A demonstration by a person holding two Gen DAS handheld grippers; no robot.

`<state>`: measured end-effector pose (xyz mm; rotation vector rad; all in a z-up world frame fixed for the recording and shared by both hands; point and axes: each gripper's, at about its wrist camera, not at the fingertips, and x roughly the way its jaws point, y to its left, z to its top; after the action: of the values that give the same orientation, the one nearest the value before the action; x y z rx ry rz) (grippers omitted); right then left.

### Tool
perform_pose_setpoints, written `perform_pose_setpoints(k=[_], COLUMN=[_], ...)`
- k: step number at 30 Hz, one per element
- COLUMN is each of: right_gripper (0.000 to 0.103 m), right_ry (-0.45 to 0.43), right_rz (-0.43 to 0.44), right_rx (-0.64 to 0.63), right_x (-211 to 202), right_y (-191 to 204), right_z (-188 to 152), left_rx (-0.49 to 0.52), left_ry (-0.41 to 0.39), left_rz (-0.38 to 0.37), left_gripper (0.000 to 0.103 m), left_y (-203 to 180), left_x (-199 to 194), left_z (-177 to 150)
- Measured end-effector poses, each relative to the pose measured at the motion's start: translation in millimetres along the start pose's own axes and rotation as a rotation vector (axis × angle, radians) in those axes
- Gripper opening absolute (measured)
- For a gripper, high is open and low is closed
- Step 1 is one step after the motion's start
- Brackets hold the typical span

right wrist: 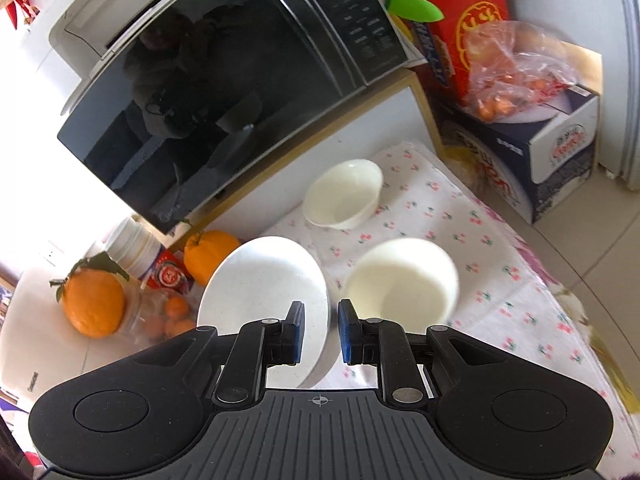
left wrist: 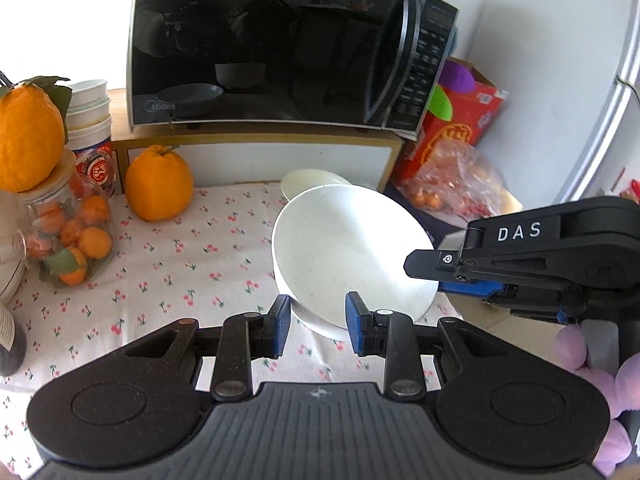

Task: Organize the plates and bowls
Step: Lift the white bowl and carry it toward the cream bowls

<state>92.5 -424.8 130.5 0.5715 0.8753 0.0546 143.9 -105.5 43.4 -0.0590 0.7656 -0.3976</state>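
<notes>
Progress looks early. From the left wrist, the right gripper (left wrist: 420,268) is clamped on the rim of the plate (left wrist: 352,248), which is tilted and lifted above the near bowl (left wrist: 316,322). The left gripper (left wrist: 318,316) has narrowly parted jaws, and I cannot tell whether they grip that bowl. The far bowl (left wrist: 308,182) sits behind.

From the right wrist, the plate's rim runs between the right gripper's pads. Both bowls are separate on the cloth (right wrist: 440,208), unstacked. Nesting them and setting the plate down appear to remain.

A black microwave (left wrist: 280,44) stands beyond the jaws, a large orange (left wrist: 159,185) and a jar of small oranges (left wrist: 72,236) lie to their left, and a red box (left wrist: 460,128) stands to their right.
</notes>
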Motion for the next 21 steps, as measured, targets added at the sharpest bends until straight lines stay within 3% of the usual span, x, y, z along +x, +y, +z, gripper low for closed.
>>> perform_pose_setpoints(k=[9, 21], right_gripper=[0.018, 0.020], right_ry=[0.033, 0.139], right_rz=[-0.036, -0.127], right_rx=[0.018, 0.135], right_x=[-16.7, -18.2], right_y=[-24.2, -67.8], right_z=[-17.0, -21.8], left_rx=[0.015, 0.048], left_ry=[0.051, 0.150], left_rz=[-0.046, -0.112], left_gripper=[0.027, 0.027], left_y=[-14.1, -37.7], left_x=[-1.9, 11.6], left_z=[-25.3, -47.2])
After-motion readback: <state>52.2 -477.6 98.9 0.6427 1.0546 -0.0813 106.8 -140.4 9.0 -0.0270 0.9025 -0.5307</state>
